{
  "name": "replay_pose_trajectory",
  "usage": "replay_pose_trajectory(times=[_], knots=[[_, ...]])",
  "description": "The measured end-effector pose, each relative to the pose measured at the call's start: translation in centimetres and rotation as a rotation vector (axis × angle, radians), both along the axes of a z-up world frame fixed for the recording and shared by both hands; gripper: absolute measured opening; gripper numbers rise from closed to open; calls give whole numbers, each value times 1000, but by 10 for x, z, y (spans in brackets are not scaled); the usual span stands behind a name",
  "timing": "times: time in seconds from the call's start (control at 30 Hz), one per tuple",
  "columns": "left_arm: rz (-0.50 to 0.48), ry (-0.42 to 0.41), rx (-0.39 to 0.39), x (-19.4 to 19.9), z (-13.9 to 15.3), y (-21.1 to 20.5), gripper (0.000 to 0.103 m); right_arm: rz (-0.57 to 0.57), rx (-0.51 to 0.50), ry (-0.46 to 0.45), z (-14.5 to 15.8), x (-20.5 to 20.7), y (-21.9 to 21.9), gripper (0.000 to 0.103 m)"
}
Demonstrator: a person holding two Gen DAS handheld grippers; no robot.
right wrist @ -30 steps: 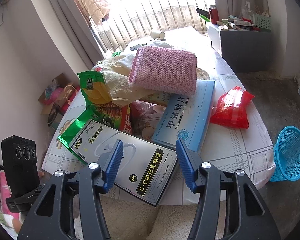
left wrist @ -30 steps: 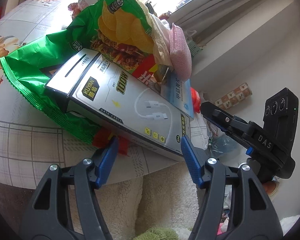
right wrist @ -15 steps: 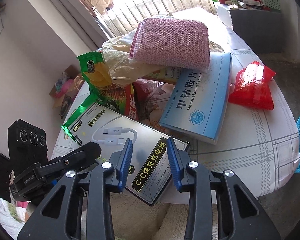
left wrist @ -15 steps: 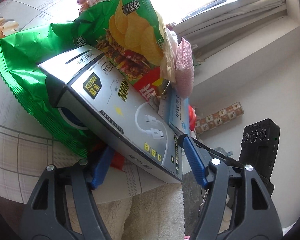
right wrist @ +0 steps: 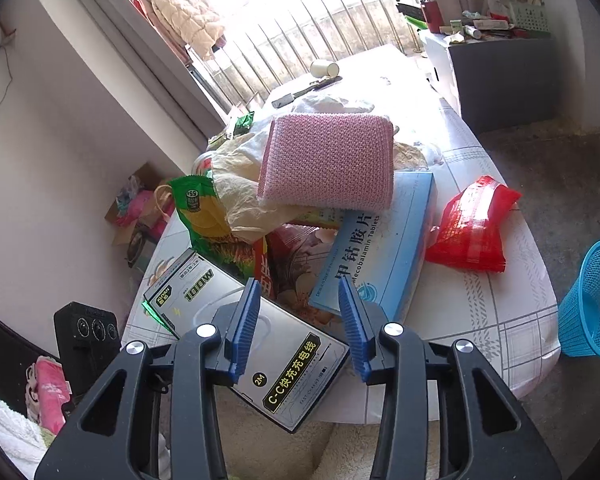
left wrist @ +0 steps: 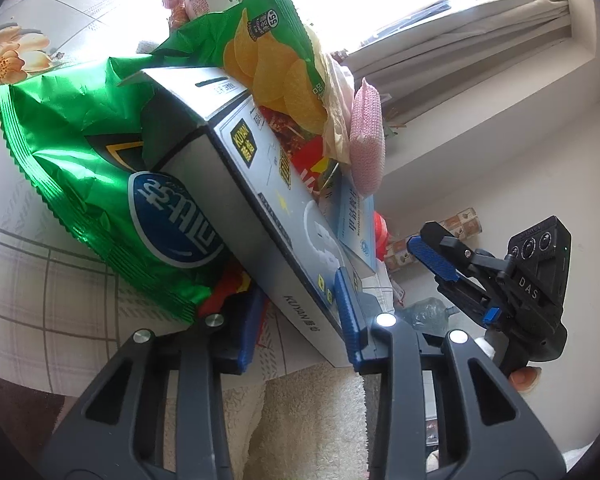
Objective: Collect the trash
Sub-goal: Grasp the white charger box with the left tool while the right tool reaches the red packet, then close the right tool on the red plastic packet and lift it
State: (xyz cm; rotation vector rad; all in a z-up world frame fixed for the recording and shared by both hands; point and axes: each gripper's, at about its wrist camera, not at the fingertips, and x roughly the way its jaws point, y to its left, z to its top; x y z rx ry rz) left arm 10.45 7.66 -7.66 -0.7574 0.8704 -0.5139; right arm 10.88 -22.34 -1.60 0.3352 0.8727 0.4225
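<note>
At the left, the crinkled green foil snack bag (left wrist: 80, 168) is seen lying on the checked, flower-printed tablecloth (left wrist: 40, 300) near the table's near edge, and the flat grey cardboard cable box (left wrist: 236, 216) now rests tilted across it, its lower corner overhanging that edge. The jaws of the left gripper (left wrist: 300, 320) have just been closing, and the blue pads are now seen pressed against the two faces of that overhanging corner; a second ago they stood wider on either side of it without touching. The box has been tipped more steeply since then, which suggests it is being lifted off the pile.

Further right, the right gripper (right wrist: 296, 328) is held above the same box's top face, and its jaws have just been opening; they are now moderately apart with nothing pinched between them. Beyond them the pale blue tablet carton (right wrist: 376, 248), the pink knitted pad (right wrist: 328, 160) and the red mesh bag (right wrist: 472, 228) are left on the table, and the blue plastic basket (right wrist: 592, 300) stands on the floor beside the table's right edge. It is judged that one item has been secured and most trash is not yet collected
</note>
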Motion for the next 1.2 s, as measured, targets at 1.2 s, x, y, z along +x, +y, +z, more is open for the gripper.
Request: replay_pose_trajectory(times=[1.2], knots=[[-132, -281, -13, -27, 61, 40, 22, -462, -58, 174, -52, 56, -87, 28]])
